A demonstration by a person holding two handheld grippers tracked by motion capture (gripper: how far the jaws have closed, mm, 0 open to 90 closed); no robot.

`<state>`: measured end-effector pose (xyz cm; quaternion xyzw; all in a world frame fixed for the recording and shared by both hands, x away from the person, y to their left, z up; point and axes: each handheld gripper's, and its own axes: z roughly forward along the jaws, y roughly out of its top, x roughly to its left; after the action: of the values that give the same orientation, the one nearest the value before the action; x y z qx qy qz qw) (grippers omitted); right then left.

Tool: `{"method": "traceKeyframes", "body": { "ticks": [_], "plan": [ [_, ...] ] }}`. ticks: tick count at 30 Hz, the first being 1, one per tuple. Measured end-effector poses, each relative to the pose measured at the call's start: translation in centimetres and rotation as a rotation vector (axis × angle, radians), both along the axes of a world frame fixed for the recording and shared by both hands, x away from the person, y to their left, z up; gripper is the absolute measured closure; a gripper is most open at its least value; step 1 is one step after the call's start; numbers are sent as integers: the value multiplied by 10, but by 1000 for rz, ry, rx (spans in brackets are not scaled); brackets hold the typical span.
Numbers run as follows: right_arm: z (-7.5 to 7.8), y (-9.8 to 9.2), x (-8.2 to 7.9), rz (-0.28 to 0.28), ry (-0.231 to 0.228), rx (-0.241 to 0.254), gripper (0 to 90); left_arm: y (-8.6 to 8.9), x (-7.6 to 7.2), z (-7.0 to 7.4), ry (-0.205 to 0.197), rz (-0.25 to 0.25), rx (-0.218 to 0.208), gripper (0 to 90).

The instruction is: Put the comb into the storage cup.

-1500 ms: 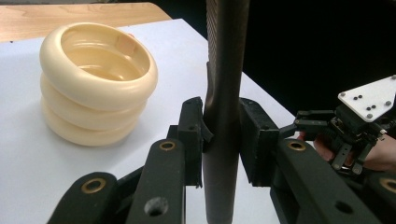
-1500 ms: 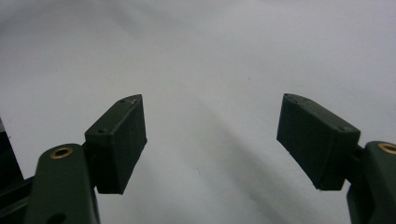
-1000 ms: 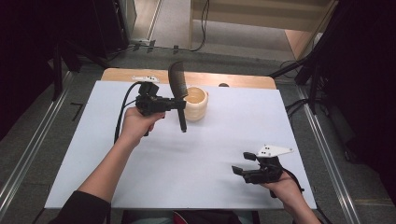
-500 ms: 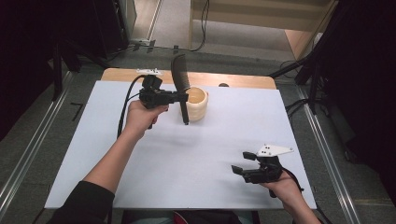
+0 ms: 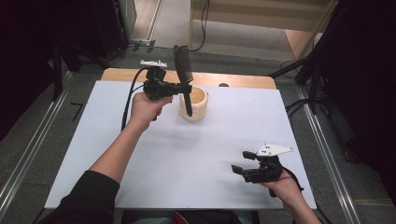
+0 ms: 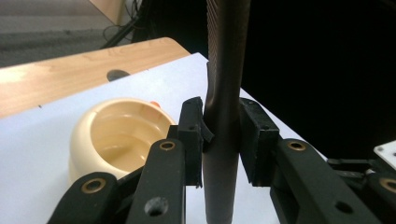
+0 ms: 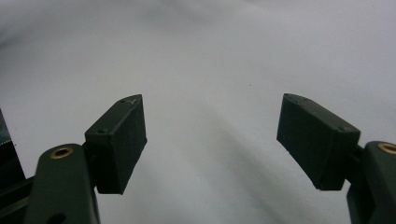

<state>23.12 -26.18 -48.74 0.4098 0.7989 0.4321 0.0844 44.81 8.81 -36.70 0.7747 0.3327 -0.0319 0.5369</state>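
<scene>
A long dark utensil with a broad textured head [image 5: 183, 63] stands nearly upright in my left gripper [image 5: 185, 88], which is shut on its handle [image 6: 221, 154]. The handle's lower end hangs just in front of a cream round bowl [image 5: 195, 103] at the back middle of the white table surface [image 5: 187, 154]. In the left gripper view the bowl [image 6: 116, 135] sits left of the jaws, and its inside looks bare. My right gripper [image 5: 239, 170] rests low at the front right, held in a hand, open with nothing between its pads [image 7: 119, 140].
A wooden tabletop strip [image 5: 233, 80] runs behind the white sheet. Metal rails [image 5: 327, 154] flank the table on both sides. Cables [image 5: 299, 105] lie on the floor at the right, and dark stands [image 5: 60, 60] rise at the back left.
My left gripper has carried the utensil to the right and a little up, toward the bowl. The right gripper has stayed where it was.
</scene>
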Motion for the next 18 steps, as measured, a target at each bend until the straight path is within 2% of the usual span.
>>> {"method": "traceKeyframes", "body": {
  "ticks": [4,7,10,18],
  "plan": [
    [0,0,0,0,1,-3,222,0,5,2,-6,20,-1,732],
    [0,0,1,-1,3,1,222,0,9,4,-6,35,-31,733],
    [1,0,1,1,1,5,222,-2,14,3,-14,50,-18,733],
    [2,0,1,2,-1,9,222,-3,25,3,-12,93,-37,733]
  ]
}}
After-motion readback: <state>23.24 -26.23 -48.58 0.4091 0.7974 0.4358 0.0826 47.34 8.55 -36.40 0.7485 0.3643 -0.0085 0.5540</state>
